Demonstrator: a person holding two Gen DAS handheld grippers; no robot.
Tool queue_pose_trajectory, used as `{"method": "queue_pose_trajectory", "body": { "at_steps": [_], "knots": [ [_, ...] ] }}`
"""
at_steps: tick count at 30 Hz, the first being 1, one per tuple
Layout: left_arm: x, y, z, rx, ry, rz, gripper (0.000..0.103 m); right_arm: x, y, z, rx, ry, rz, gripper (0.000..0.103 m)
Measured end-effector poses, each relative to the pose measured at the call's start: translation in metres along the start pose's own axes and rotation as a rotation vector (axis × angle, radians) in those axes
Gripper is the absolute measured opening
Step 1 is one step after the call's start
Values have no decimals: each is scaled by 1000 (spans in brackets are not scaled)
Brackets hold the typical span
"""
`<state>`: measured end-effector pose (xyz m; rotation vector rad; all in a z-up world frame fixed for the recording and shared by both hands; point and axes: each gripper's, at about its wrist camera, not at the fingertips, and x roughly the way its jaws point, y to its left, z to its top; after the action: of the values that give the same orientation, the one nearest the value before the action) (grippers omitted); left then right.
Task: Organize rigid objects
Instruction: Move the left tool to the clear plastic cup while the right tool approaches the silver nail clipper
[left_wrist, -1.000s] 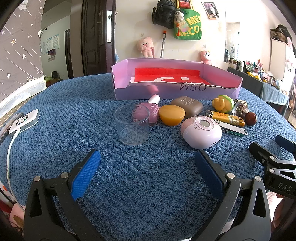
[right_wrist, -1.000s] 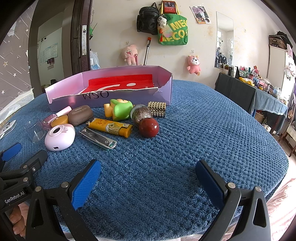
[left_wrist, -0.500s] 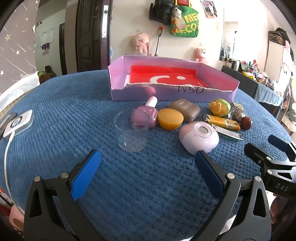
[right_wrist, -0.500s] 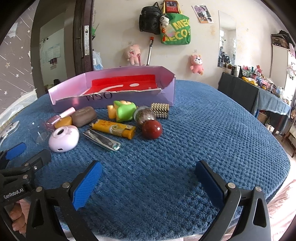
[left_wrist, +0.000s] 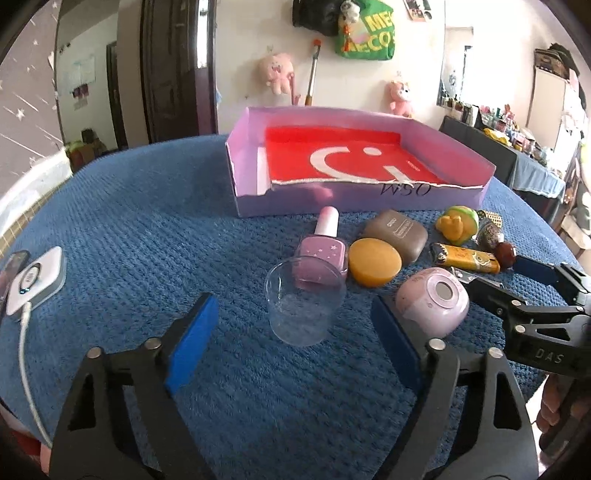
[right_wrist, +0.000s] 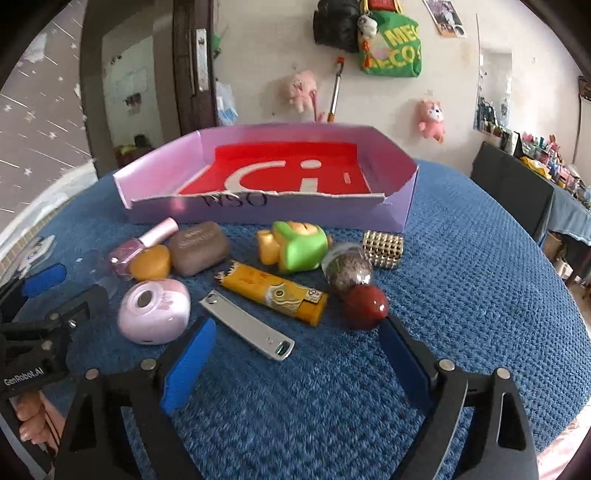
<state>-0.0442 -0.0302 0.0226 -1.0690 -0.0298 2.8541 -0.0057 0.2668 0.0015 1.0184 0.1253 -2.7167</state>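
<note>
Biggest thing here is the desk (left_wrist: 129, 229) under its blue knit cover, then the purple box (left_wrist: 354, 199) with the red liner at the back, nothing in it that I can see. All the stuff to sort sits in a tight row just in front of the box. Left tongs (left_wrist: 291, 339) have just been closing a bit but are still wide, nothing gripped, with the clear cup (left_wrist: 304, 301) between and just past the tips. Right tongs (right_wrist: 295, 360) same story, closing slightly, still wide and empty, with the nail clipper (right_wrist: 246, 324) between the tips and the lighter (right_wrist: 273, 291) behind it. My worry: the cup touches or nearly touches the polish bottle (left_wrist: 322, 251), and the pink round gadget (left_wrist: 432, 301) sits right against the left tongs' right pad, so closing in could shove the gadget or tip the cup. On the right, the red ball (right_wrist: 365, 306) by the pad looks ready to roll.
</note>
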Motion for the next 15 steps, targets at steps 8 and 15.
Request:
{"method": "queue_pose_trajectory", "body": {
  "at_steps": [8,15],
  "knots": [
    [10,5,3,-9,45,-65,73,14,9,3,-20,52,1,86],
    [14,2,5,19,59,-63,64,9,13,0,-23,51,10,74]
  ]
}}
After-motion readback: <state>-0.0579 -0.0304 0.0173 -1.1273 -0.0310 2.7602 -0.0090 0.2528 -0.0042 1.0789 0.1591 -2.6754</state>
